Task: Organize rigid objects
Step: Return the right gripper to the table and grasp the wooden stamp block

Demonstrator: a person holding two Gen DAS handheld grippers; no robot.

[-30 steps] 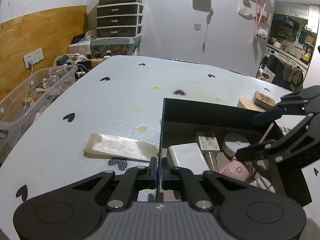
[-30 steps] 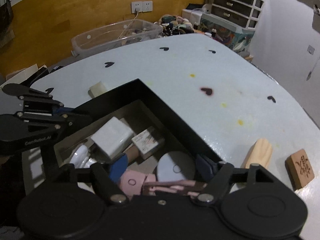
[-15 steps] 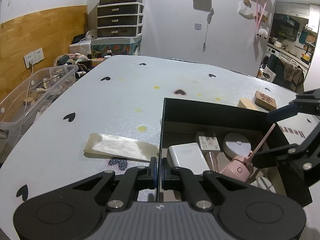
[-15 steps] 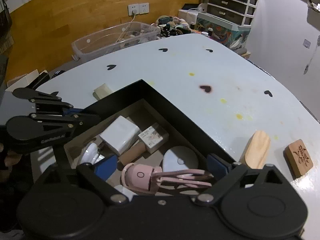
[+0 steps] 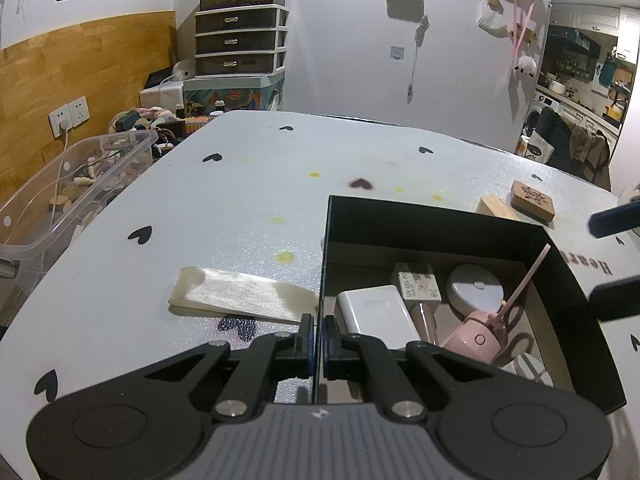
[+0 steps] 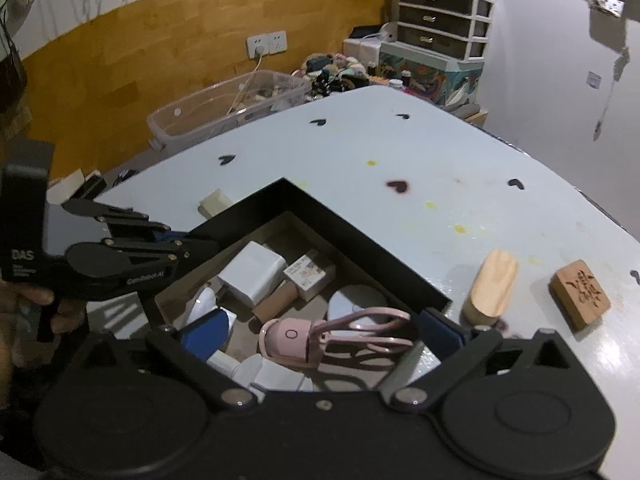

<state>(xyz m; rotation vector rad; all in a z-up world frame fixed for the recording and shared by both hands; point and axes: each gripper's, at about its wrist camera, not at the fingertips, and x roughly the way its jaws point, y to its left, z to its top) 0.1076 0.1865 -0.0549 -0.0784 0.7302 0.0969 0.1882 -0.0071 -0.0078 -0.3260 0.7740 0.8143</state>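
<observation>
- The left gripper [image 5: 316,340] is clamped on the near wall of the black box [image 5: 436,220], 1 finger on each side of the thin wall.
- The right gripper [image 6: 322,330] is released; its jaws have just been opening and now stand wide, with nothing pressed by the pads.
- The pink eyelash curler [image 6: 320,338] lies in the box below the open right gripper, its handle loops resting against the box's right wall.
- Other box contents: a white charger [image 5: 372,314], a small printed carton [image 5: 416,286], a round white case [image 5: 474,292] and a brown tube [image 6: 276,304], packed close together.
- On the table [image 5: 240,208], outside the box: a pale wooden block [image 6: 490,284] just beside the box's right wall, and a carved wooden stamp [image 6: 580,294] near it.
- A flat cream strip [image 5: 240,294] lies left of the box, touching its wall.
- A clear plastic bin [image 5: 72,184] stands beyond the table's left edge.
</observation>
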